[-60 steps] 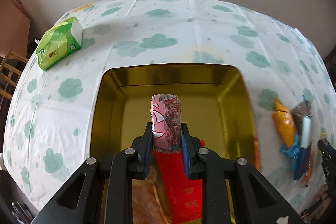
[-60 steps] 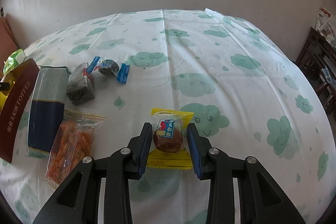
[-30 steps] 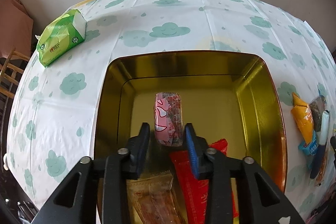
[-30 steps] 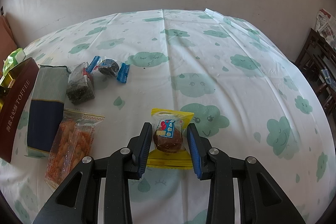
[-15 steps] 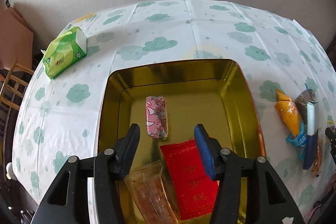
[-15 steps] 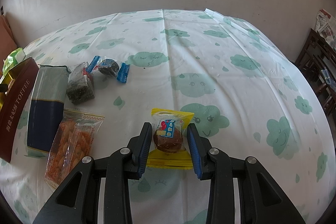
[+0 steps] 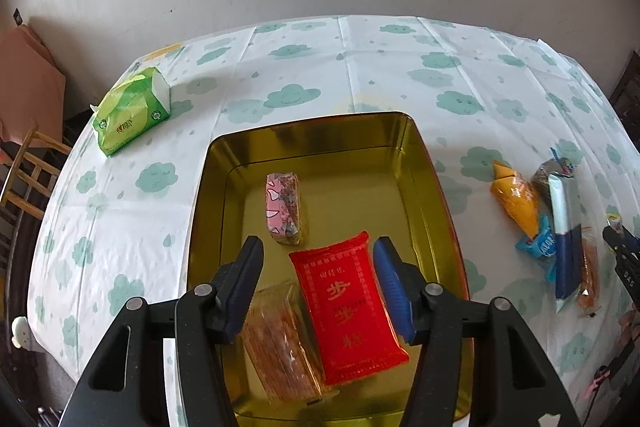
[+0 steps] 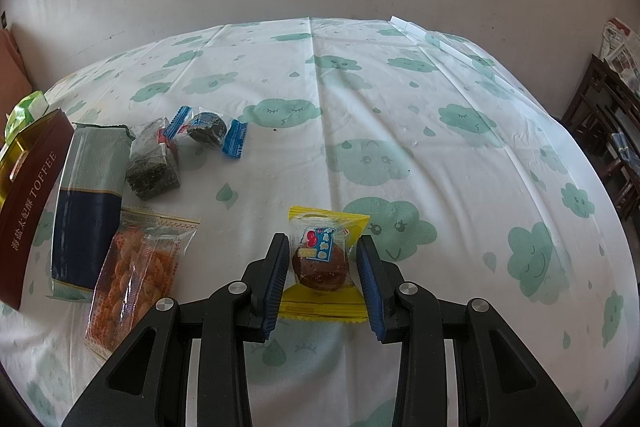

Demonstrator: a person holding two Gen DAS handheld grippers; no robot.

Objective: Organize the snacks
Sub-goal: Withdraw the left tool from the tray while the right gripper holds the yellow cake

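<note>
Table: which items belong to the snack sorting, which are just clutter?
Job: gold tin; pink snack, red packet inside; yellow-wrapped cake in right gripper; orange crackers; blue-ended candy.
Clutter: green tissue pack; wooden chair.

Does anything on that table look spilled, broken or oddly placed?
Nothing stands out. Three snack packets lie in the gold tin, the other packets lie loose on the tablecloth, and none looks torn or spilled.
</note>
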